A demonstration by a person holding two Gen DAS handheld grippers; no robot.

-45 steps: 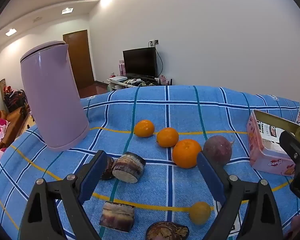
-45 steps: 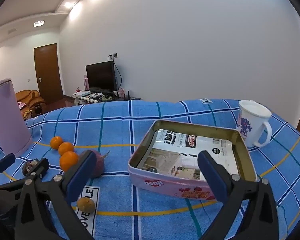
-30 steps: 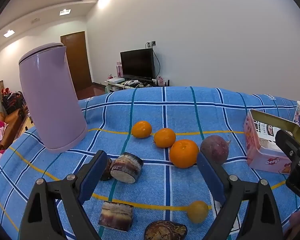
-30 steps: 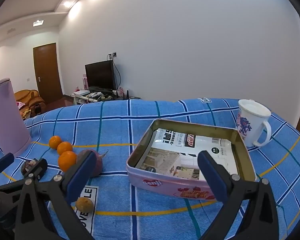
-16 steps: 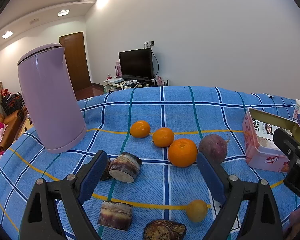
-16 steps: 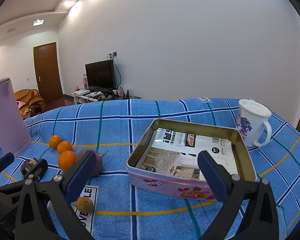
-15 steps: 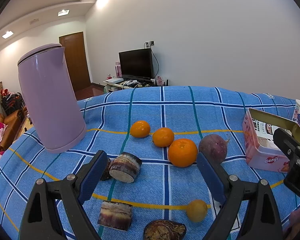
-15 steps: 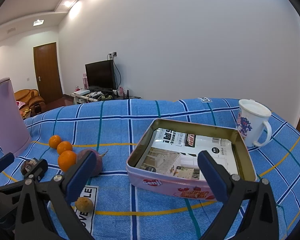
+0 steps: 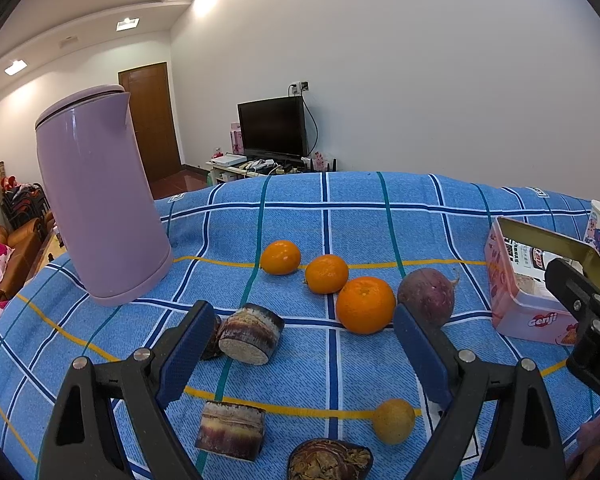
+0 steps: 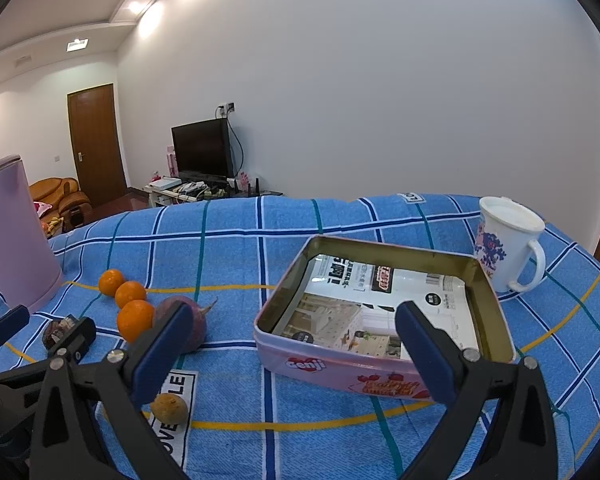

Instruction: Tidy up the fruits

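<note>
Three oranges (image 9: 365, 304) lie in a diagonal row on the blue checked cloth, with a purple round fruit (image 9: 426, 296) at the row's right end. Sugarcane pieces (image 9: 251, 333) and a small yellow fruit (image 9: 393, 421) lie nearer. My left gripper (image 9: 300, 352) is open and empty, above the near fruits. My right gripper (image 10: 290, 356) is open and empty, just before the pink tin box (image 10: 384, 372), which holds a printed paper. The oranges (image 10: 135, 320) also show left in the right wrist view.
A tall lilac kettle (image 9: 98, 204) stands at the left. A white mug (image 10: 504, 240) stands right of the tin. A dark shrivelled fruit (image 9: 330, 460) lies at the near edge. The right gripper's finger (image 9: 580, 304) shows at the right of the left wrist view.
The left gripper has drifted slightly, so the fruits sit a little further left in its view. The right gripper has barely moved. Both stay open.
</note>
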